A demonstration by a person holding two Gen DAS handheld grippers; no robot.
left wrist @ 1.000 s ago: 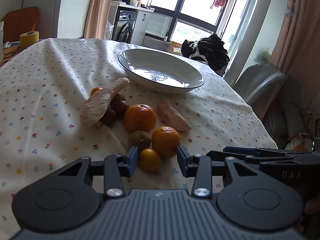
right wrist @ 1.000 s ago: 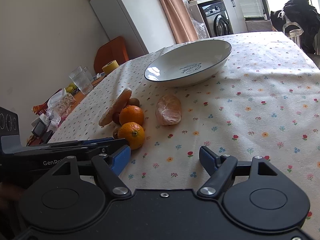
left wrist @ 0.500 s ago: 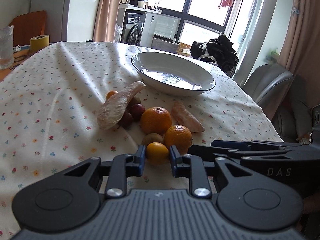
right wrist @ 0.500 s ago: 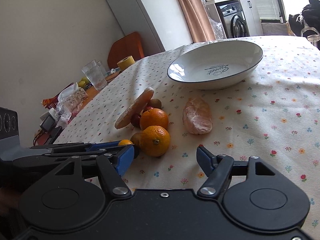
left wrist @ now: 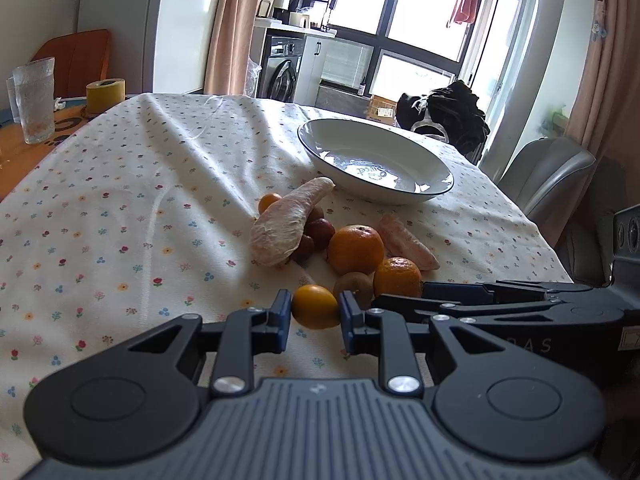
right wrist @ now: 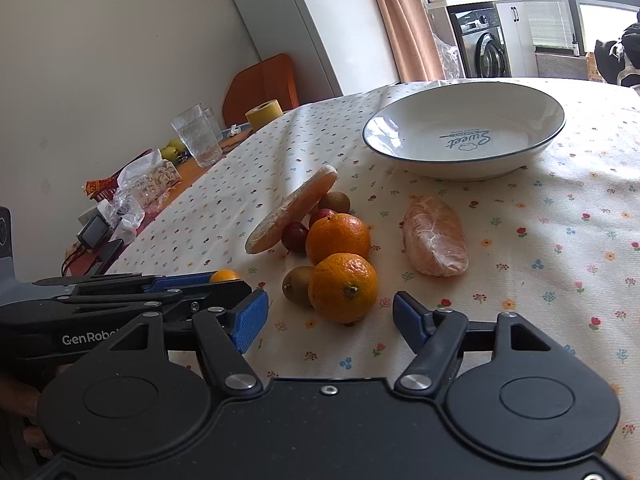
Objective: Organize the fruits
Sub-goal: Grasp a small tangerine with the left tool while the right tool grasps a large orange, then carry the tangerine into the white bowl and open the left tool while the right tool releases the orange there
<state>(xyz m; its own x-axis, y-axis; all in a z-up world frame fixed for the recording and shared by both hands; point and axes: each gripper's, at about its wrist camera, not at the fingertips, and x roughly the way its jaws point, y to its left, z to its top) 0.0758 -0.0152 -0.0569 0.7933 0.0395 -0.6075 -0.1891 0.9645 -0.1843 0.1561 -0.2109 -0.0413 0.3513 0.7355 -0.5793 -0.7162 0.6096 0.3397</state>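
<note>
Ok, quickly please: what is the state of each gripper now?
Left gripper: shut on the small round yellow-orange citrus fruit.
Right gripper: open, holding nothing, facing the large round orange tangerine.

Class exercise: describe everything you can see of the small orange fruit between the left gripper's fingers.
The small orange fruit is round, smooth and glossy, yellower and smaller than the two oranges behind it. It sits between the blue pads of the left hand-held gripper, which are closed against its sides. It is nearest the camera in the pile, just in front of a brown kiwi. Whether it rests on the floral tablecloth or is lifted cannot be told.
</note>
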